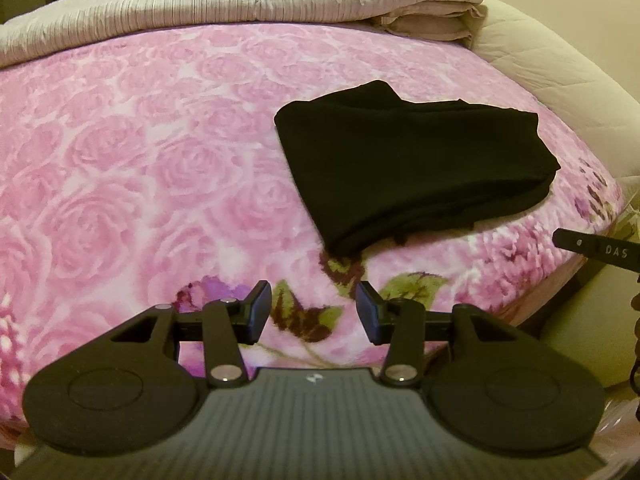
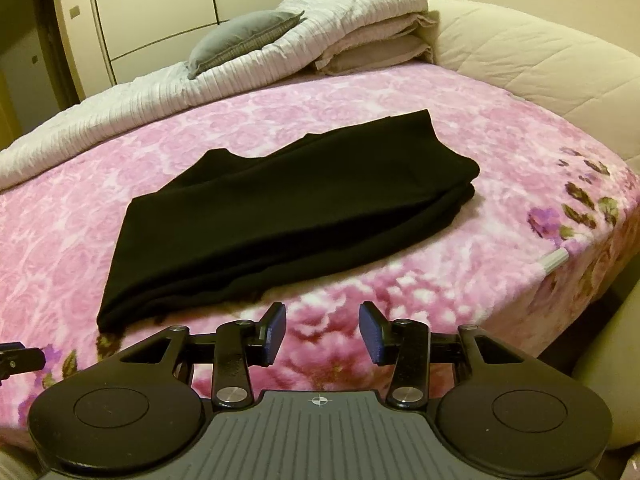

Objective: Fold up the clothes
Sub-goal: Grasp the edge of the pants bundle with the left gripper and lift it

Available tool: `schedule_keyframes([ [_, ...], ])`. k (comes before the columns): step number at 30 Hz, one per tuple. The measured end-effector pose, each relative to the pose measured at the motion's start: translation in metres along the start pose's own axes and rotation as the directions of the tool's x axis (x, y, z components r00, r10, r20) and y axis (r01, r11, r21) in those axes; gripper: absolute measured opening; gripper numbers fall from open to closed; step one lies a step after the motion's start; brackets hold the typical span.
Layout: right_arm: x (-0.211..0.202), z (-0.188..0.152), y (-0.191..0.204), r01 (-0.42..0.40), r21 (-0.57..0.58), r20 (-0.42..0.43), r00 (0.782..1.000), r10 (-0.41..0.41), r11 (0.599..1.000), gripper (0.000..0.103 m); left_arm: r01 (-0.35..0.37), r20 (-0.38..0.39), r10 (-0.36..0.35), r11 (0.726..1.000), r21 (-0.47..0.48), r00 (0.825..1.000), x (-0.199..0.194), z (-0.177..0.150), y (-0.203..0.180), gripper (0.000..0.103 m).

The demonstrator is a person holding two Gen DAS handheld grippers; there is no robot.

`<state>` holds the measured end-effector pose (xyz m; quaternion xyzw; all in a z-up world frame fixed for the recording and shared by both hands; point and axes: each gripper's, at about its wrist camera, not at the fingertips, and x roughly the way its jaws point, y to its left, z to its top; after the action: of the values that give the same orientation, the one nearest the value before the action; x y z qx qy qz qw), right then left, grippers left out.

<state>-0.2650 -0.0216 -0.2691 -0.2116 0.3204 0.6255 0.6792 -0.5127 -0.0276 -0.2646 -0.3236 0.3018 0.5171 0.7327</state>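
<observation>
A black garment (image 1: 412,160) lies folded into a thick flat stack on the pink rose-patterned blanket (image 1: 140,152). It also shows in the right wrist view (image 2: 288,212). My left gripper (image 1: 314,312) is open and empty, held above the blanket just short of the garment's near edge. My right gripper (image 2: 323,330) is open and empty, close to the garment's near edge. The tip of the right gripper shows at the right edge of the left wrist view (image 1: 596,252). The left gripper's tip shows at the left edge of the right wrist view (image 2: 20,356).
A folded white quilt (image 2: 168,92) with a grey cushion (image 2: 244,40) lies along the far side of the bed. A padded cream headboard (image 2: 528,56) curves at the right. The bed's edge drops off at the right (image 2: 592,264). Wardrobe doors (image 2: 160,4) stand behind.
</observation>
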Motion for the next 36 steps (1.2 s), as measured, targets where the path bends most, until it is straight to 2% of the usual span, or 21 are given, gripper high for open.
schedule_keyframes([
  [4,0.006,0.001,0.0,-0.006,-0.001,-0.011,1.0,0.006,1.0,0.045,0.068,-0.007,-0.068,0.995,-0.076,0.998,0.007,0.003,0.008,0.043],
  [5,0.008,0.001,-0.001,-0.008,0.001,-0.013,1.0,0.008,1.0,0.045,0.102,-0.01,-0.104,0.987,-0.12,0.995,0.01,0.004,0.013,0.044],
  [6,0.01,0.001,-0.002,-0.01,0.002,-0.016,1.0,0.01,1.0,0.045,0.151,-0.011,-0.156,0.969,-0.196,0.988,0.015,0.004,0.02,0.044],
  [7,0.012,0.0,-0.003,-0.012,0.006,-0.019,1.0,0.012,1.0,0.045,0.199,-0.007,-0.208,0.942,-0.272,0.978,0.021,0.004,0.027,0.044],
  [9,0.018,0.0,-0.007,-0.017,0.022,-0.027,0.999,0.018,1.0,0.045,0.268,0.016,-0.289,0.864,-0.426,0.957,0.034,0.0,0.043,0.044],
  [11,0.023,-0.002,-0.014,-0.028,0.056,-0.034,0.999,0.03,0.998,0.045,0.306,0.044,-0.34,0.774,-0.555,0.939,0.048,-0.005,0.057,0.044],
  [15,0.032,-0.002,-0.022,-0.048,0.07,-0.026,0.998,0.05,0.996,0.045,0.279,0.056,-0.321,0.707,-0.65,0.945,0.071,-0.003,0.072,0.045],
  [18,0.039,-0.003,-0.021,-0.058,0.02,-0.005,0.998,0.058,0.998,0.045,0.291,0.074,-0.346,0.634,-0.716,0.935,0.091,0.0,0.082,0.046],
  [20,0.046,-0.003,-0.019,-0.051,-0.014,-0.003,0.999,0.051,0.999,0.045,0.301,0.087,-0.361,0.597,-0.744,0.929,0.103,0.003,0.086,0.047],
  [23,0.056,-0.004,-0.016,-0.064,-0.049,0.005,0.998,0.064,0.997,0.045,0.314,0.098,-0.37,0.584,-0.749,0.924,0.119,0.011,0.086,0.048],
  [25,0.06,-0.004,-0.013,-0.078,-0.088,0.02,0.997,0.08,0.993,0.045,0.351,0.121,-0.397,0.579,-0.736,0.91,0.127,0.018,0.082,0.043],
  [27,0.062,-0.006,-0.003,-0.08,-0.168,0.043,0.995,0.088,0.983,0.045,0.355,0.095,-0.415,0.611,-0.708,0.905,0.136,0.023,0.076,0.018],
  [29,0.063,-0.007,0.009,-0.075,-0.259,0.068,0.993,0.096,0.963,0.045,0.363,0.081,-0.427,0.636,-0.681,0.901,0.141,0.025,0.075,0.018],
  [31,0.063,-0.01,0.022,-0.07,-0.36,0.093,0.99,0.11,0.93,0.045,0.362,0.078,-0.429,0.634,-0.684,0.9,0.137,0.022,0.083,0.018],
  [32,0.061,-0.014,0.03,-0.069,-0.433,0.107,0.986,0.127,0.899,0.045,0.355,0.074,-0.428,0.627,-0.693,0.901,0.134,0.018,0.09,0.018],
  [34,0.058,-0.027,0.047,-0.064,-0.582,0.129,0.977,0.17,0.811,0.045,0.353,0.088,-0.424,0.6,-0.718,0.901,0.126,0.009,0.105,0.02],
  [36,0.06,-0.045,0.067,-0.053,-0.731,0.126,0.969,0.211,0.68,0.045,0.345,0.1,-0.414,0.572,-0.744,0.905,0.118,0.0,0.119,0.02],
])
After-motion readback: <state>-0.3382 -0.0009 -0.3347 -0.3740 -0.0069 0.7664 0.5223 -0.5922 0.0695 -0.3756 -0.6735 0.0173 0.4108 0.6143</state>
